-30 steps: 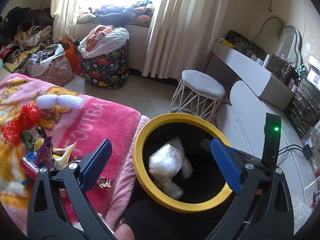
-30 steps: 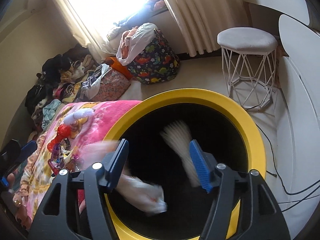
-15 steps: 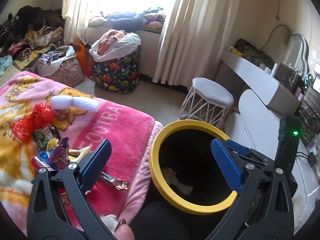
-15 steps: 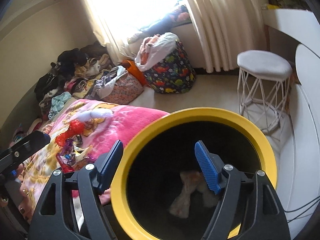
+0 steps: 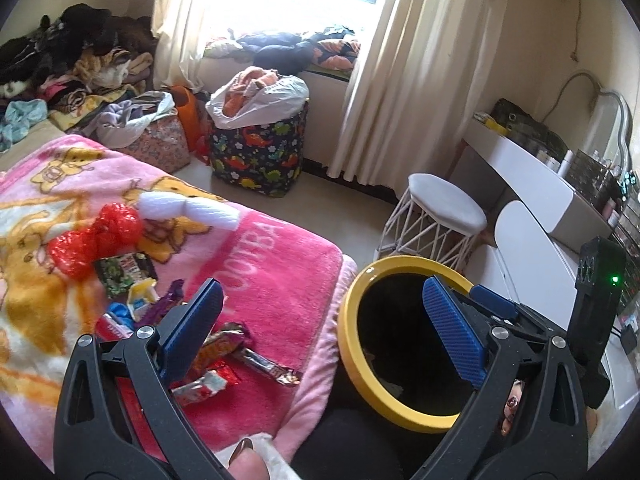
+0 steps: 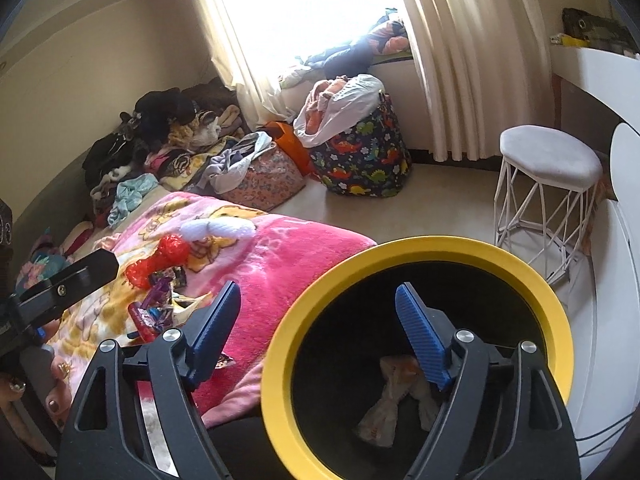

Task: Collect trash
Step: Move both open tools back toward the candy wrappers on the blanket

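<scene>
Wrappers (image 5: 224, 344) heaped on the pink blanket (image 5: 280, 280), just left of the yellow-rimmed bin (image 6: 400, 248); one crumpled piece (image 6: 384, 404) already inside. Both my left tongs (image 5: 320, 328) and right tongs (image 6: 320, 332) gape wide, empty. Risk: slick foil slipping the pads, or pinching blanket pile with it and scattering the rest off the bed edge.

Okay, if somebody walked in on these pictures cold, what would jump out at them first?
Probably the yellow-rimmed black bin, low in the right wrist view, with a crumpled white wrapper lying at its bottom. Next, the hot pink blanket beside it, with a heap of candy wrappers and a red cellophane bow. Both the left hand-held gripper and the right hand-held gripper hang open, holding nothing.
</scene>
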